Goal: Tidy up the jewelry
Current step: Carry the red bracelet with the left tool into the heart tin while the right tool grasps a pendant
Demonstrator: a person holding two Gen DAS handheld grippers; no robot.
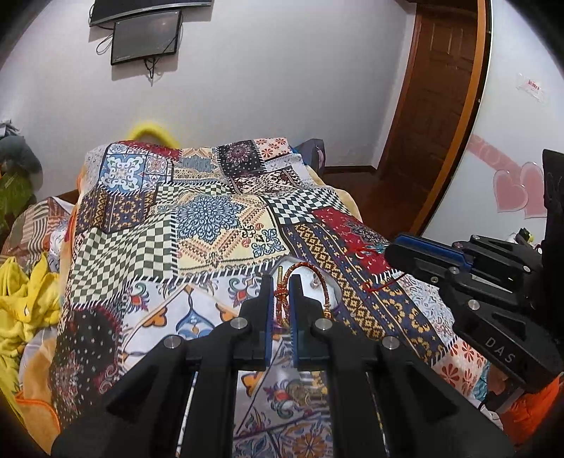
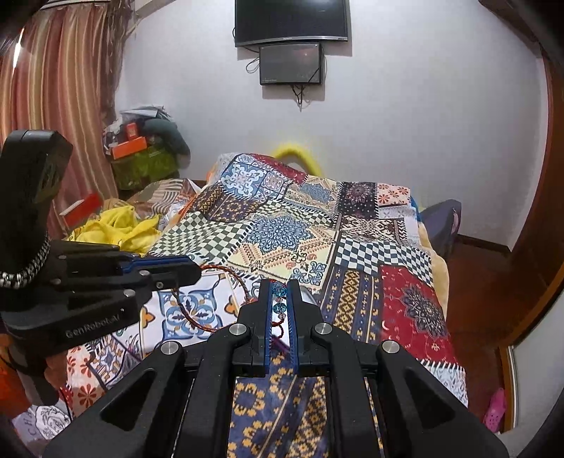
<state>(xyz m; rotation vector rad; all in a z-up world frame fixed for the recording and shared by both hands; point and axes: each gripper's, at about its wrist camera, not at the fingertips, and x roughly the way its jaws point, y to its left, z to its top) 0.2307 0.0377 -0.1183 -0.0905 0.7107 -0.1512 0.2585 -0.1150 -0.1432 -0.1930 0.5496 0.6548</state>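
**Grippers holding jewelry over the bed**

Left gripper (image 1: pixel 281 282) is clamped on a red braided bracelet (image 1: pixel 280 299) above a white tray (image 1: pixel 310 278) on the patchwork quilt (image 1: pixel 211 218). Right gripper (image 2: pixel 281 287) pinches a blue beaded strand (image 2: pixel 278 299); a red cord (image 2: pixel 243 285) loops beside it.

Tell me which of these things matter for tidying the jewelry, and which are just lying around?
Part of the job:
- left gripper, shut on the red braided cord
- right gripper, shut on the blue bead strand
- white holder under the cord

Just lying about:
- patchwork bedspread
- yellow cloth
- wall screens
- orange boxes
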